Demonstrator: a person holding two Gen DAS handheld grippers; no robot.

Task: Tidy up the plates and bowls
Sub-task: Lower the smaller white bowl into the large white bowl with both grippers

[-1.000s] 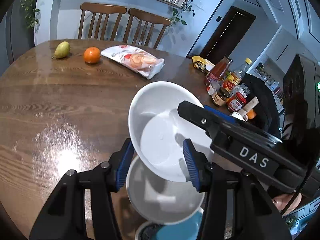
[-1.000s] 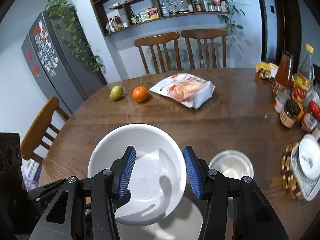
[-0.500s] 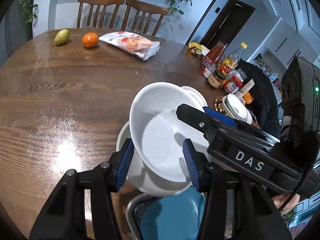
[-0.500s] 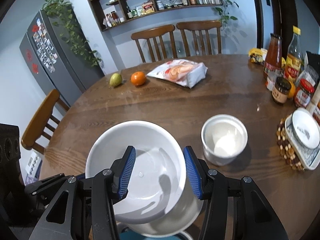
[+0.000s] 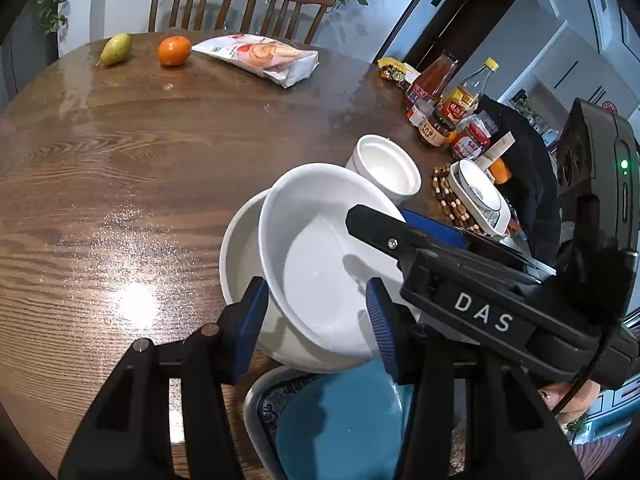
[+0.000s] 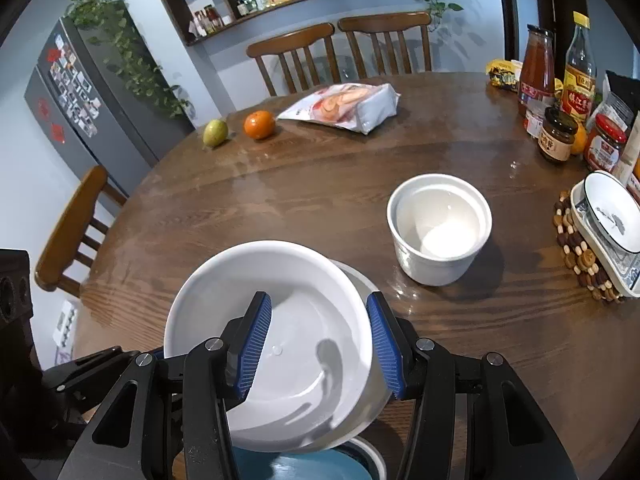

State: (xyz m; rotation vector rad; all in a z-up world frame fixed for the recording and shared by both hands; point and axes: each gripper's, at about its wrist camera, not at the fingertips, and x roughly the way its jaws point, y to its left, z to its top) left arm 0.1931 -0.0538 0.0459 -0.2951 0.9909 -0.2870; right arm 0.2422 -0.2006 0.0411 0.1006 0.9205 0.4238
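A wide white bowl (image 5: pixel 320 256) is held tilted between both grippers, above a second white bowl (image 5: pixel 236 256) that sits on the table under it. My left gripper (image 5: pixel 316 320) has its blue pads (image 5: pixel 253 316) on either side of the bowl's near rim. My right gripper (image 6: pixel 318 344) holds the same bowl (image 6: pixel 264 320) from the other side; its black body (image 5: pixel 472 300) crosses the left wrist view. A teal plate (image 5: pixel 340 420) with a patterned rim lies below, near the table edge. A small deep white bowl (image 6: pixel 438 228) stands to the right.
A black-rimmed bowl (image 6: pixel 612 212) sits in a dish on a beaded mat at the right edge. Jars and sauce bottles (image 6: pixel 560 92) crowd the far right. A snack bag (image 6: pixel 344 106), an orange (image 6: pixel 259 124) and a pear (image 6: pixel 215 133) lie at the far side. Chairs surround the round table (image 5: pixel 120 160).
Both grippers have drawn back and up with the wide white bowl. The second white bowl and the small deep bowl have come into view beyond it, and more of the teal plate shows.
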